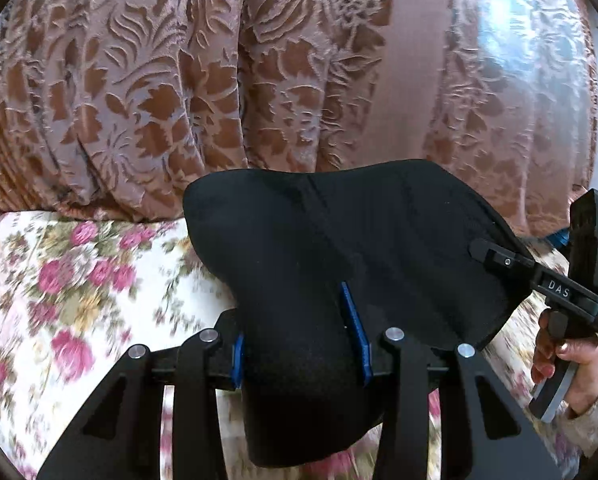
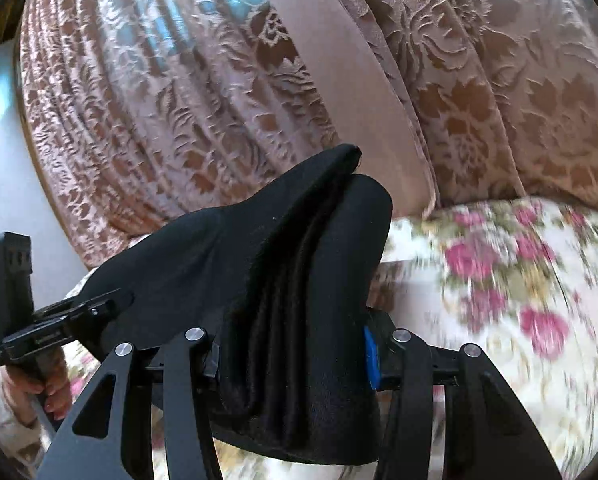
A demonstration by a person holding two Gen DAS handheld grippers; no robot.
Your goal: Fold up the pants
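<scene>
The black pants (image 1: 359, 248) hang bunched between my two grippers above the floral bedspread (image 1: 79, 280). My left gripper (image 1: 299, 360) is shut on one end of the pants, its blue pads pressed into the cloth. My right gripper (image 2: 295, 360) is shut on the other end of the pants (image 2: 291, 280), where the cloth gathers in folds. In the left wrist view the right gripper (image 1: 499, 260) shows at the right, gripping the cloth, held by a hand. In the right wrist view the left gripper (image 2: 99, 304) shows at the lower left, also on the cloth.
A brown and pink patterned curtain (image 1: 179, 80) hangs close behind the bed, and it also shows in the right wrist view (image 2: 179, 100). The bedspread (image 2: 499, 280) looks blurred. A pale wall (image 2: 3, 160) shows at the far left.
</scene>
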